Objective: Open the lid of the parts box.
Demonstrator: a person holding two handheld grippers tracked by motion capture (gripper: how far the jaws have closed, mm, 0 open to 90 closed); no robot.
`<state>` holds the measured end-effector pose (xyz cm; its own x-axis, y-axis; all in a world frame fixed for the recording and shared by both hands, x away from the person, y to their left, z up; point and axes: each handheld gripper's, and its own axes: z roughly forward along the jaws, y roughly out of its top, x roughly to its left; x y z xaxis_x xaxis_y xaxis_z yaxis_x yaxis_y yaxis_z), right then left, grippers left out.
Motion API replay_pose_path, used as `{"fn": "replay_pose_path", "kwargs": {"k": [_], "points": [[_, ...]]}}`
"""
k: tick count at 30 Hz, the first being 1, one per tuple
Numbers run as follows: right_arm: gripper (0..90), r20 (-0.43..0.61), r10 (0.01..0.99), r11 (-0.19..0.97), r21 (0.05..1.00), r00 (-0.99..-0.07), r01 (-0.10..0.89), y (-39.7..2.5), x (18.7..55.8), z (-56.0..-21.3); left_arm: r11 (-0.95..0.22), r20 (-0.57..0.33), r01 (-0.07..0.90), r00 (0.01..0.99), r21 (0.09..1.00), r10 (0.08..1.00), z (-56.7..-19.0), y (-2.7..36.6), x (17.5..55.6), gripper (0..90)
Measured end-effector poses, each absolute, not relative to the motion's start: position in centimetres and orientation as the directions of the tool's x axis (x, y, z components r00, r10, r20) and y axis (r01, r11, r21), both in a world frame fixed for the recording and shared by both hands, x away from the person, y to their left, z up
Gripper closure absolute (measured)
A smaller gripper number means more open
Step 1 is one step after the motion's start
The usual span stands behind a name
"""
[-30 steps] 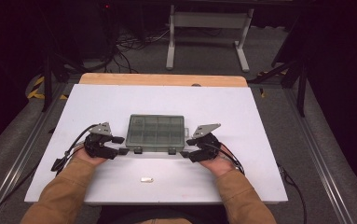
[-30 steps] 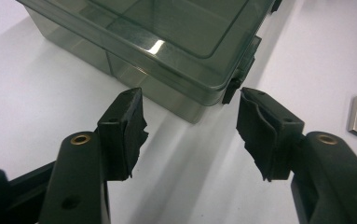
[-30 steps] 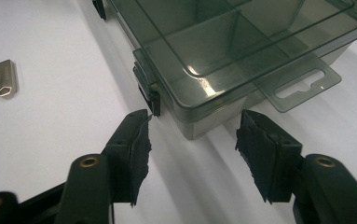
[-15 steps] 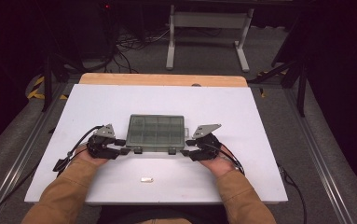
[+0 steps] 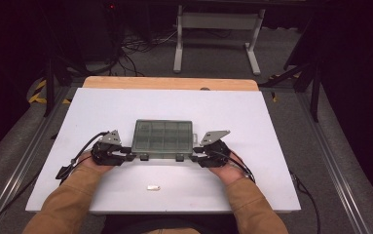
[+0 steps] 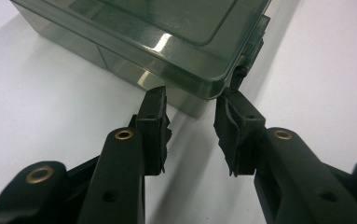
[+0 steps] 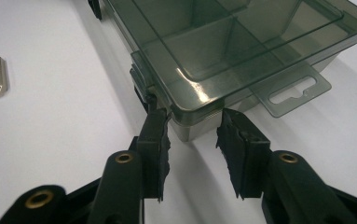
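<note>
On the white tabletop [image 5: 252, 122] the closed compartment box [image 5: 163, 138] lies between 2 released grippers, left gripper [image 6: 191, 112] and right gripper [image 7: 192, 125] each straddling a near corner, so the step looks like gripping it, and next both must clench evenly.

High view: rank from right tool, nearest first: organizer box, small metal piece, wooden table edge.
From the right tool:
1. Organizer box: at its tips, box's near right corner.
2. Small metal piece: on the white table near the front edge, toward the person.
3. Wooden table edge: far side of the table.
</note>
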<state>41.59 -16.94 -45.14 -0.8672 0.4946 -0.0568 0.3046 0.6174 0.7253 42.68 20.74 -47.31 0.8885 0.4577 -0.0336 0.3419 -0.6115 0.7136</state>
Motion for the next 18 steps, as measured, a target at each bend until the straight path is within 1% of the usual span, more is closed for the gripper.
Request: {"fn": "replay_pose_path", "kwargs": {"k": [18], "points": [[63.5, -0.074, 0.495, 0.613, 0.735, -0.866, 0.289, -16.78, 41.49, -45.04, -0.617, -0.022, 0.338, 0.888, 0.711, 0.46, -47.37, 20.63, 42.66, 64.9]]}}
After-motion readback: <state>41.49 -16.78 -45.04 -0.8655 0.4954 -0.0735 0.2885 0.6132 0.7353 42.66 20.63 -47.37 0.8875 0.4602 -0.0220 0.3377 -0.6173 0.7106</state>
